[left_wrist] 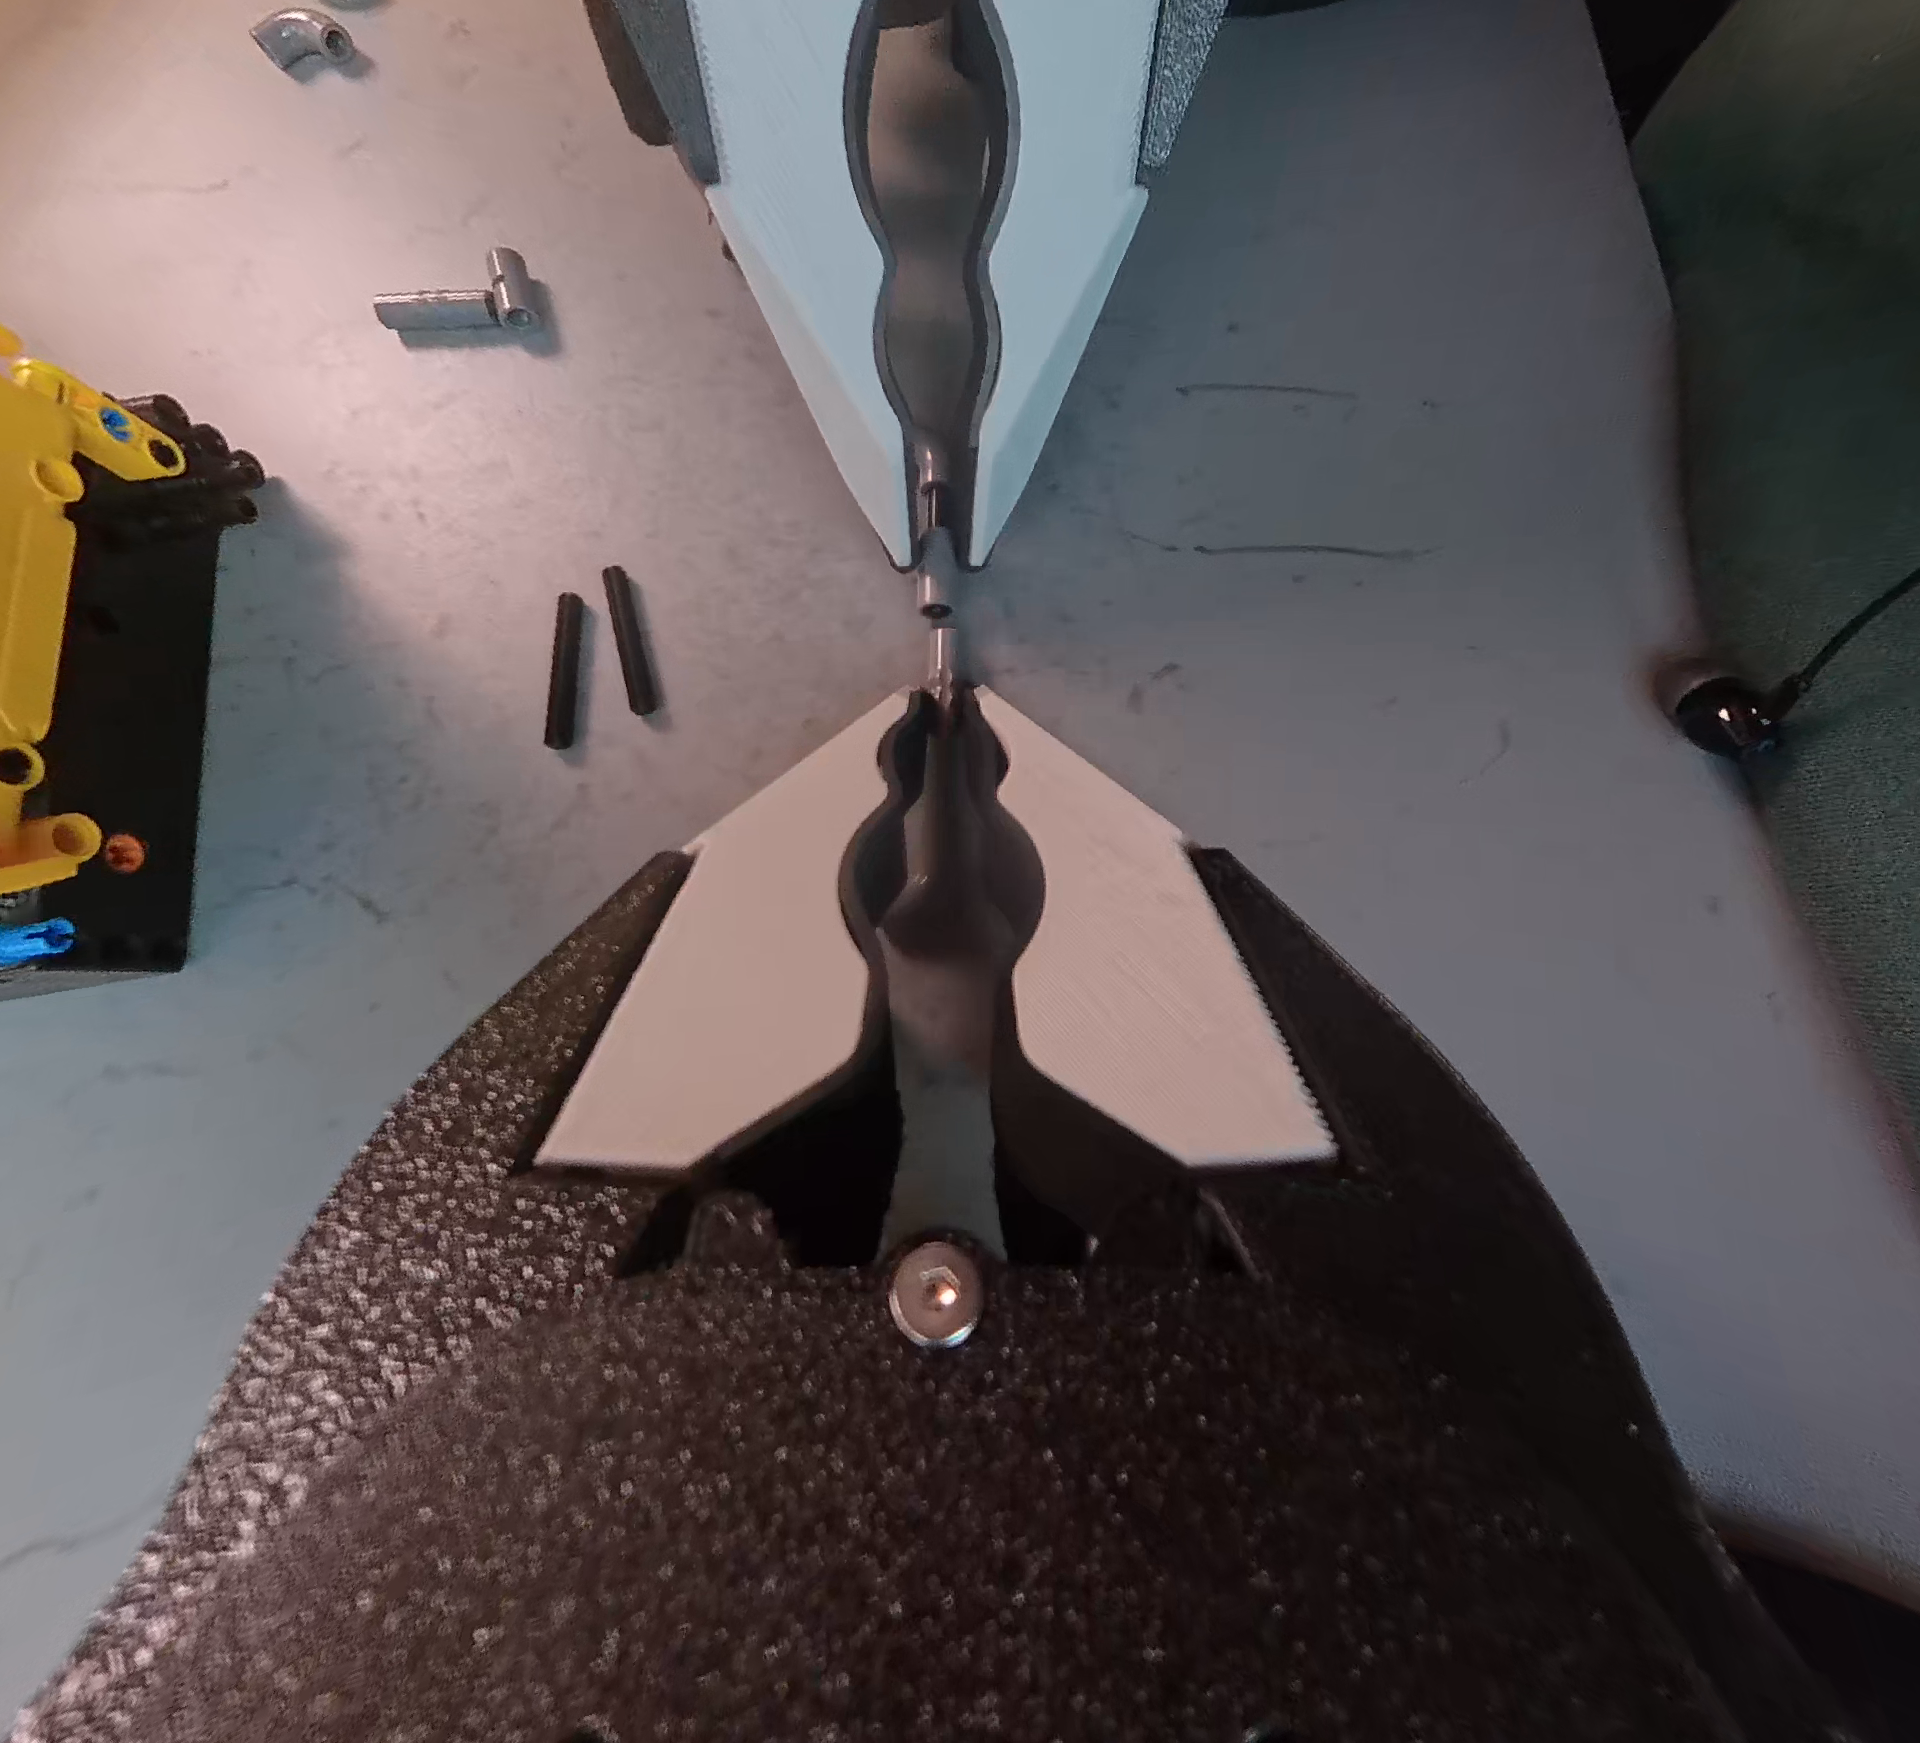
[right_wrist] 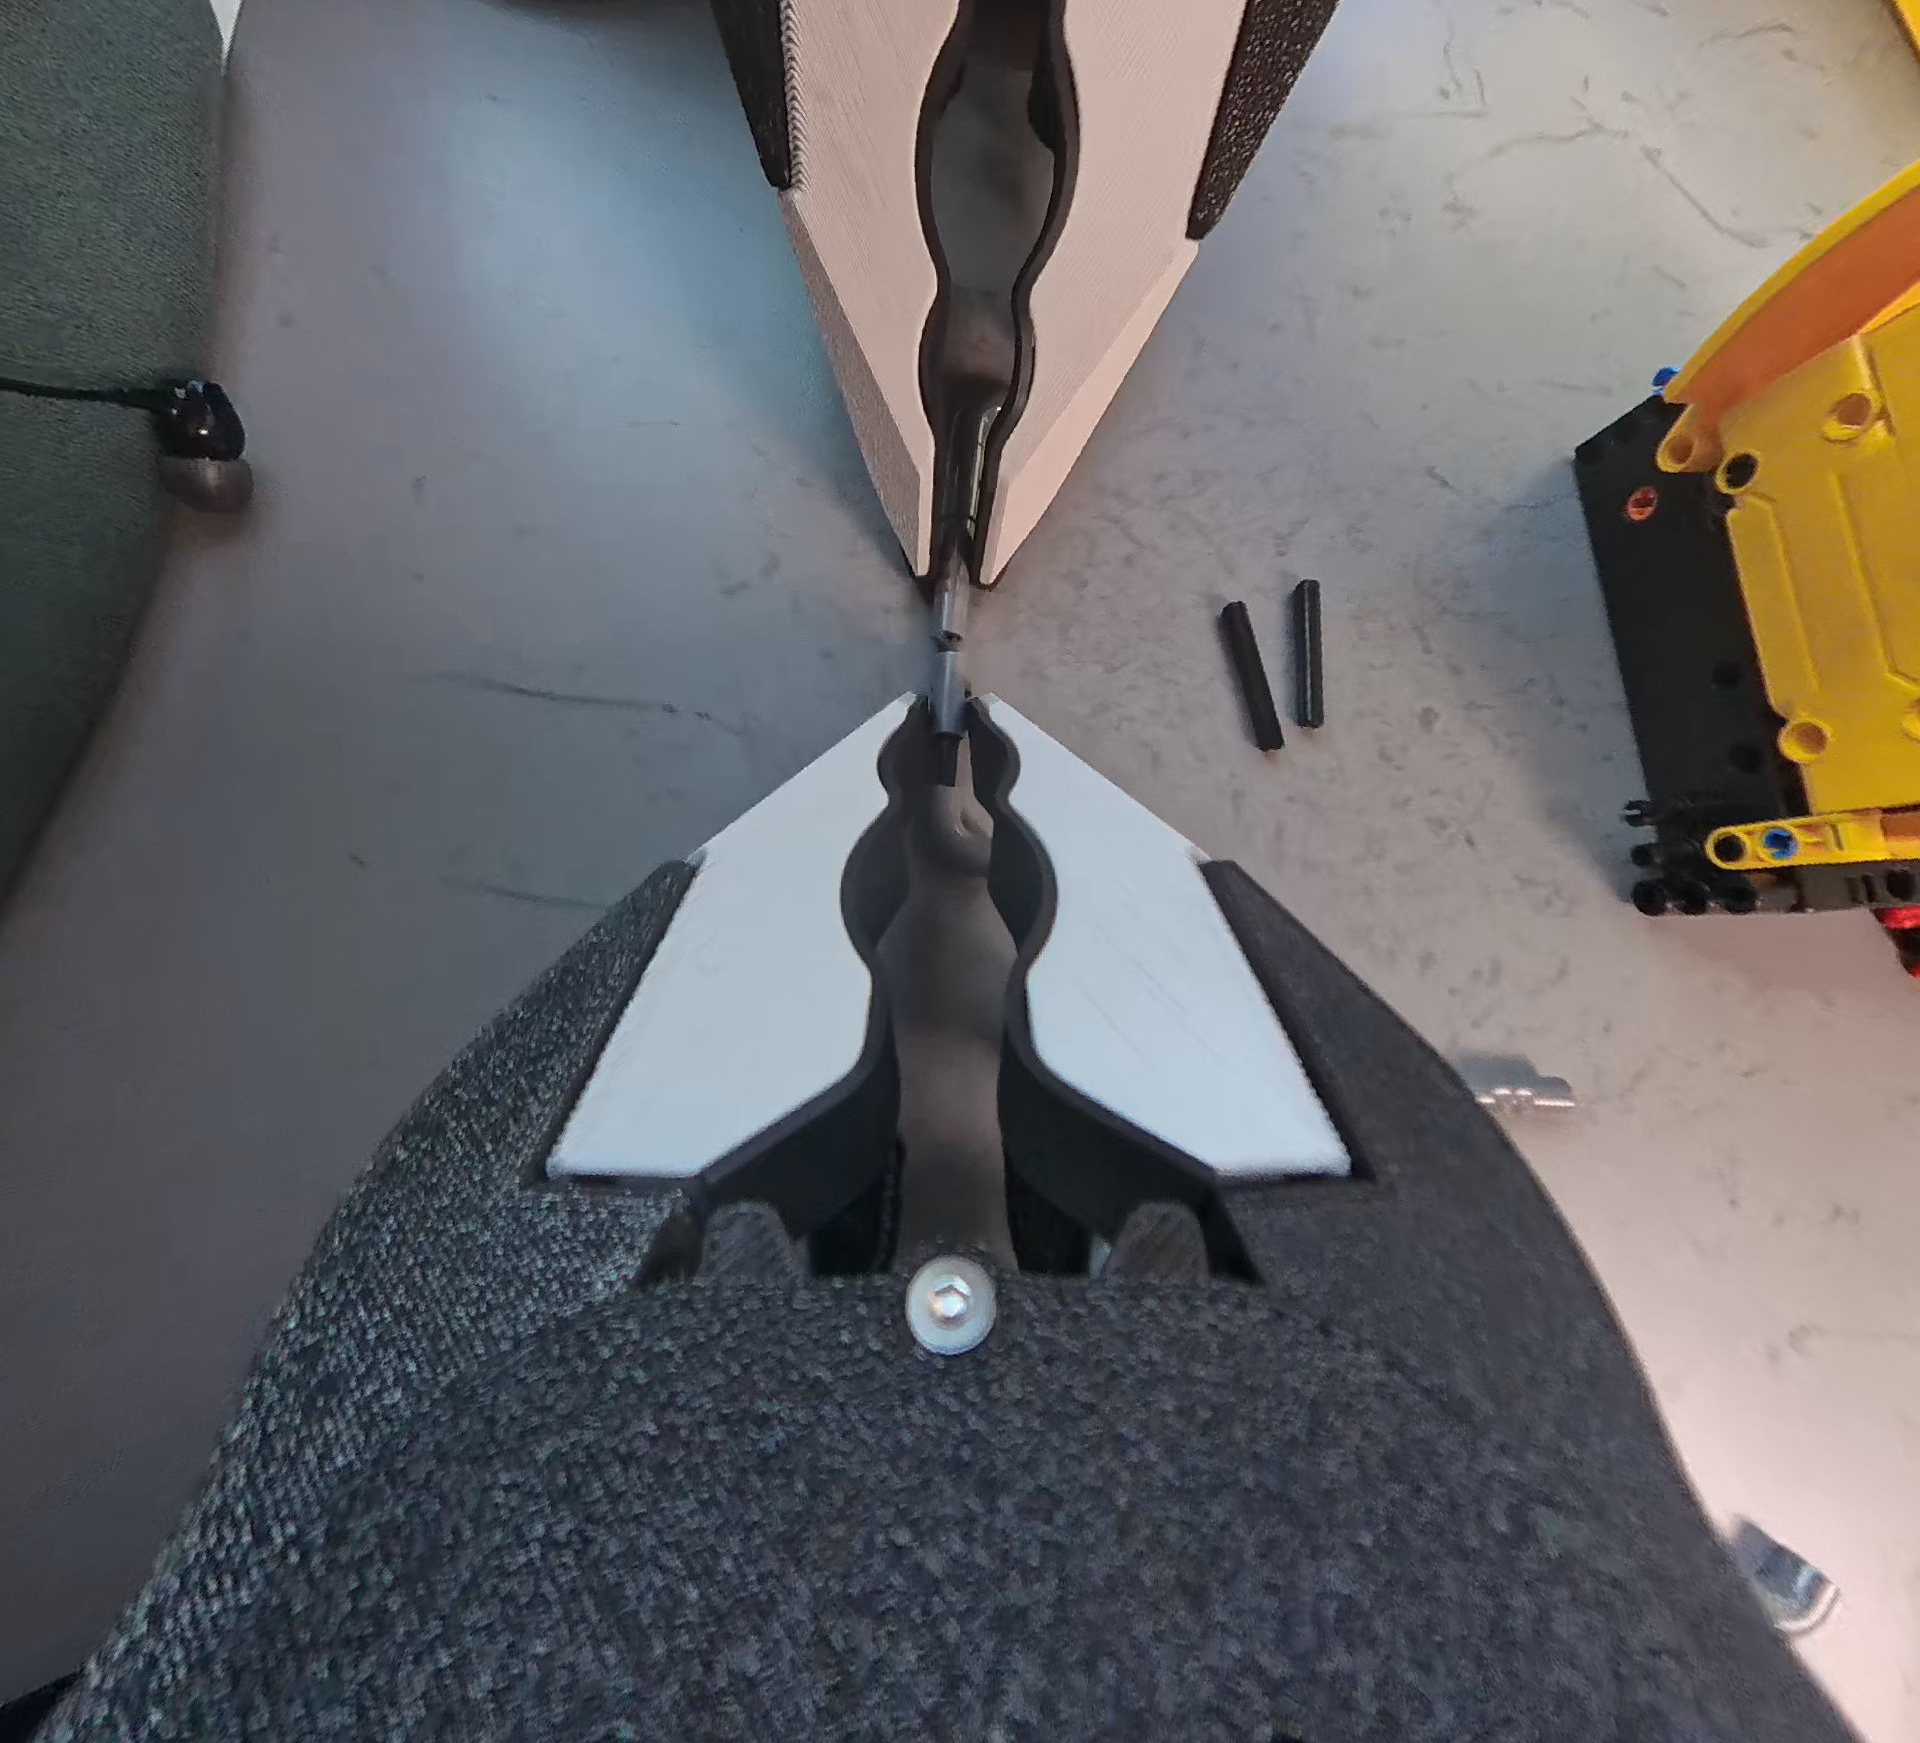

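Both grippers, left [left_wrist: 940, 691] and right [right_wrist: 945, 706], tip to tip, jaws clamped on small grey connectors [left_wrist: 938, 587].

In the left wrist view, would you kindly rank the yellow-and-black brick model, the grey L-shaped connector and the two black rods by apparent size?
1. yellow-and-black brick model, though cut off by the frame edge.
2. grey L-shaped connector.
3. two black rods, each about as long as the connector but thinner; the pair look alike.

Two grippers [left_wrist: 940, 691] gripping small connectors [left_wrist: 938, 597]
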{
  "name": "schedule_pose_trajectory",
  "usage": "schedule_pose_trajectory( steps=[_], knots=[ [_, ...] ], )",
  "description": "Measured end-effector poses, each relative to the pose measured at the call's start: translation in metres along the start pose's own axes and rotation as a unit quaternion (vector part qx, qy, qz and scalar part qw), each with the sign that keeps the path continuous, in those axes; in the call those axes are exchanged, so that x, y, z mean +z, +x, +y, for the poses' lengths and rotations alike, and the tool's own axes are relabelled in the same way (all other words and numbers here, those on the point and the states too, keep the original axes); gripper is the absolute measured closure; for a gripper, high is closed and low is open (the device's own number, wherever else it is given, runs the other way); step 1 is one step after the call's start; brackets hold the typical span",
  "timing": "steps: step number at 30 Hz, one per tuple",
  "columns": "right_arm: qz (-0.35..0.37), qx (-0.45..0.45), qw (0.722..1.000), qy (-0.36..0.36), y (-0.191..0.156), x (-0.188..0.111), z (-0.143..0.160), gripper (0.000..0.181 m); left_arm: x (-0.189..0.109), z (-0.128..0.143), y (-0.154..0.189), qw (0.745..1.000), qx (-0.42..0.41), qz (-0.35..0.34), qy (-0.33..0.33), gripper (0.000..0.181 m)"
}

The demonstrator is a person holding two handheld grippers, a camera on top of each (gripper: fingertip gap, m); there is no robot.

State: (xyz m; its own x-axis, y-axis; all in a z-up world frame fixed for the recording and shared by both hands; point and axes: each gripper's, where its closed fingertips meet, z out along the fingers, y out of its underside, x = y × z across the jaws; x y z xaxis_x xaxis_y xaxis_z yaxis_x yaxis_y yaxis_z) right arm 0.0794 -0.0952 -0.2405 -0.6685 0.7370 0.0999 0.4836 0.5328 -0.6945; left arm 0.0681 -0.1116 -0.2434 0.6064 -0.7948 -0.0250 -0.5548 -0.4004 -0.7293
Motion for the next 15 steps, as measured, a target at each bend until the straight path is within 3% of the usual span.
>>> schedule_pose_trajectory(
  steps=[12, 15],
  knots=[
    [-0.001, -0.008, 1.000, -0.001, -0.0030, 0.0012, -0.0009, 0.173, -0.0001, 0.0001, 0.0001, 1.000, 0.000, -0.002, 0.000, 0.176],
    [-0.004, -0.005, 1.000, 0.004, -0.0034, -0.0006, -0.0027, 0.163, -0.0002, 0.0001, 0.0002, 1.000, 0.001, -0.003, 0.000, 0.176]
  ],
)
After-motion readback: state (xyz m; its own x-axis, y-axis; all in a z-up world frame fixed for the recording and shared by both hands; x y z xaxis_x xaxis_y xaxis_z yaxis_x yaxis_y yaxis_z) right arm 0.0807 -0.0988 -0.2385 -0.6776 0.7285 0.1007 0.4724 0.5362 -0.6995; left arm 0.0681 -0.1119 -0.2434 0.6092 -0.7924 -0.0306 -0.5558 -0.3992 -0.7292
